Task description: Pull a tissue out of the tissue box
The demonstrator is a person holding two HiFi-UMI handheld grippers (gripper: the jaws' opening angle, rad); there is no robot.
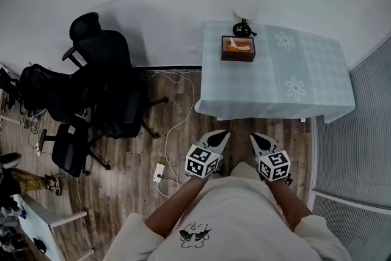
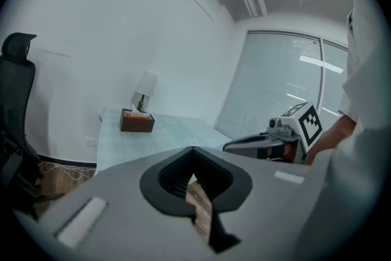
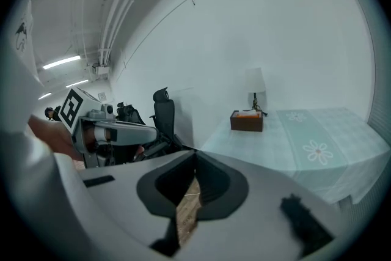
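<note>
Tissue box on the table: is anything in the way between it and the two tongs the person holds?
Nothing visible. The left tongs and right tongs are short of the table; only its bare cloth lies between them and the tissue box. The lamp stands behind the box.

The room is lit evenly and coolly. Bright ceiling strips are seen, and streaks of glare are laid across the blinds. Only soft shadows are cast. The tissue box is rendered sharply, while both gripper views are bowed, dark-cornered and blurred nearest the lens.
</note>
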